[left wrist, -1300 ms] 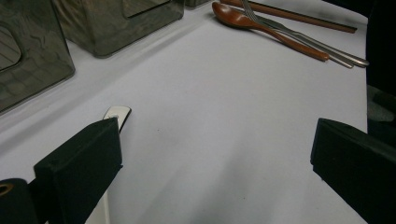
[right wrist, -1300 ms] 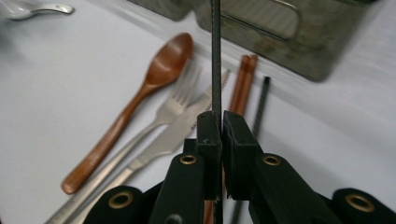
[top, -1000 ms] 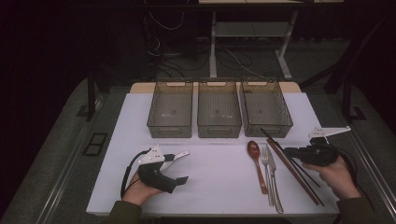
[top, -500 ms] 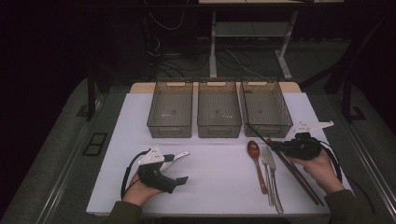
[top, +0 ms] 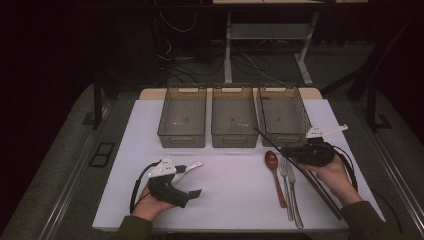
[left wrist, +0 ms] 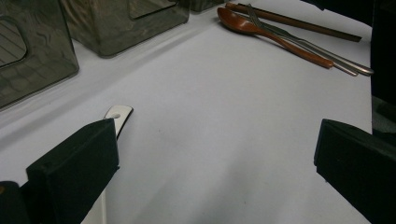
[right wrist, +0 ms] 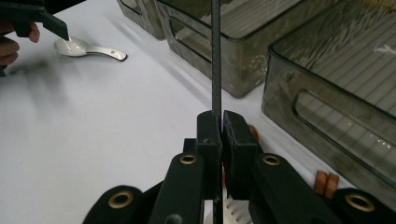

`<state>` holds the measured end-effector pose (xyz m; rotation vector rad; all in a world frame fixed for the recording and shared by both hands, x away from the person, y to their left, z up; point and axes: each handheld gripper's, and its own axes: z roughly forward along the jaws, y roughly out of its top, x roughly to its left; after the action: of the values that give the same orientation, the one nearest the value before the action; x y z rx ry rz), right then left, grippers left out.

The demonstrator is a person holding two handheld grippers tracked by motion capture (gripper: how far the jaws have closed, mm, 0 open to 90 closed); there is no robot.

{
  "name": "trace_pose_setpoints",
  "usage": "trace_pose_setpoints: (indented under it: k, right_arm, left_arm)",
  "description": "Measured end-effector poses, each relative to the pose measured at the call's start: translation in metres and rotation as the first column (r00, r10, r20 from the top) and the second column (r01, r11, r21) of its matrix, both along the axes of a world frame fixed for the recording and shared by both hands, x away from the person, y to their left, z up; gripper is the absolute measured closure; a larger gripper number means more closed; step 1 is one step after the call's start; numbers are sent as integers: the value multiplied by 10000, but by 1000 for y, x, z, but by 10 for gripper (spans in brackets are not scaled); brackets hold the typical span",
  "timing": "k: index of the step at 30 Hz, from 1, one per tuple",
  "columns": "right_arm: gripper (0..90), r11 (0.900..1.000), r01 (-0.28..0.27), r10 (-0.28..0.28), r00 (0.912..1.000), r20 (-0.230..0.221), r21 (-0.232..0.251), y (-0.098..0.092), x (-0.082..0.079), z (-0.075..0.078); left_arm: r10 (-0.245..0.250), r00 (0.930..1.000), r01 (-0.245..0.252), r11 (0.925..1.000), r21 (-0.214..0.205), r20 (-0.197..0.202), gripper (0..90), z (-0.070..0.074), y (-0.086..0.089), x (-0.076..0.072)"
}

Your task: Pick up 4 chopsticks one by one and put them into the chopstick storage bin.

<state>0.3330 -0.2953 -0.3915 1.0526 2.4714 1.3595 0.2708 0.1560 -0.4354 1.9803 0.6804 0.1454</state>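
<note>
High view: right gripper (top: 287,150) has its fingers clamped on one dark chopstick (top: 267,139), which slants up over the bench (top: 230,200), tip near the front wall of the right bin (top: 283,116). Right gripper view: the stick (right wrist: 216,56) runs straight out from the pinched pads. A second chopstick (top: 322,192) lies on the bench beside the fork (top: 290,192) and brown spoon (top: 275,175). Left gripper (top: 192,181) rests on the bench, fingers wide apart, holding nothing, a white spoon (top: 187,167) just beside them.
</note>
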Motion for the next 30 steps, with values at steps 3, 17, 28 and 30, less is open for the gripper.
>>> trace_pose_setpoints:
  k: [3, 17, 28, 30]
  right_arm:
    - [857, 10000, -37, 37, 10000, 74, 23, 6, 3, 2]
    - [857, 9998, -104, 98, 9995, 311, 196, 31, 17, 18]
    - [856, 9997, -74, 64, 9991, 412, 250, 51, 32, 32]
    - [857, 9996, -89, 77, 9990, 434, 278, 54, 36, 33]
  left_arm:
    - [2, 10000, -2, 10000, -16, 25, 0, 0, 0, 0]
    - [-156, 9993, 145, 9994, 323, 343, 0, -1, 0, -2]
    - [-201, 9995, 192, 9992, 357, 245, 0, -2, 1, -2]
    - [-206, 9995, 197, 9992, 350, 245, 0, -2, 1, -2]
